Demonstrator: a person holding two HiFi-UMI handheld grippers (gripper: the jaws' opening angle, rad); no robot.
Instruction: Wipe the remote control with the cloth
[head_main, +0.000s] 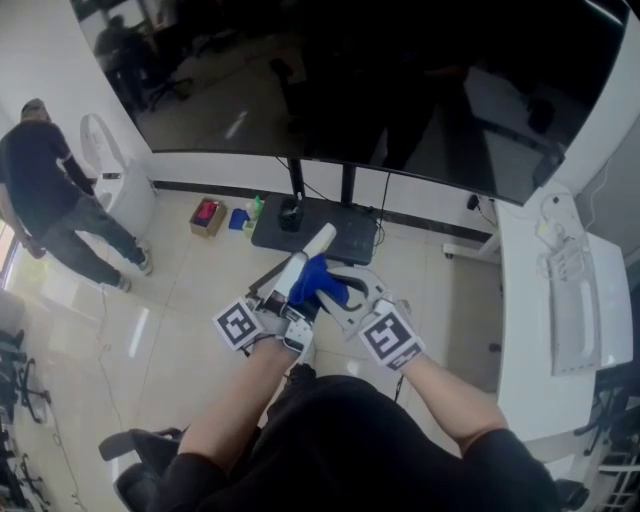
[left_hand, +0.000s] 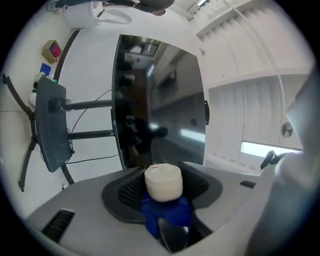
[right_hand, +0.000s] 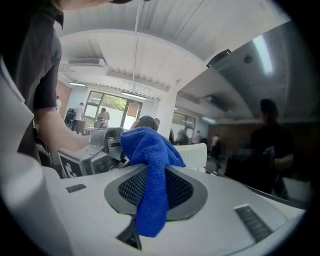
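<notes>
In the head view both grippers are raised in front of me, over the floor. My left gripper (head_main: 286, 300) is shut on a white remote control (head_main: 308, 258), which points up and away. My right gripper (head_main: 326, 290) is shut on a blue cloth (head_main: 318, 282) that lies against the remote's right side. The left gripper view shows the remote's end (left_hand: 163, 182) standing between the jaws of the left gripper (left_hand: 163, 195), with the cloth (left_hand: 167, 212) bunched just under it. In the right gripper view the cloth (right_hand: 150, 175) hangs from the right gripper (right_hand: 150, 202), with the remote (right_hand: 194, 152) behind it.
A large dark screen (head_main: 350, 80) on a black stand (head_main: 315, 235) fills the far side. A person (head_main: 50, 190) stands at the left by a white unit. A white desk (head_main: 560, 300) runs along the right. A red box (head_main: 207, 215) and small items lie on the floor.
</notes>
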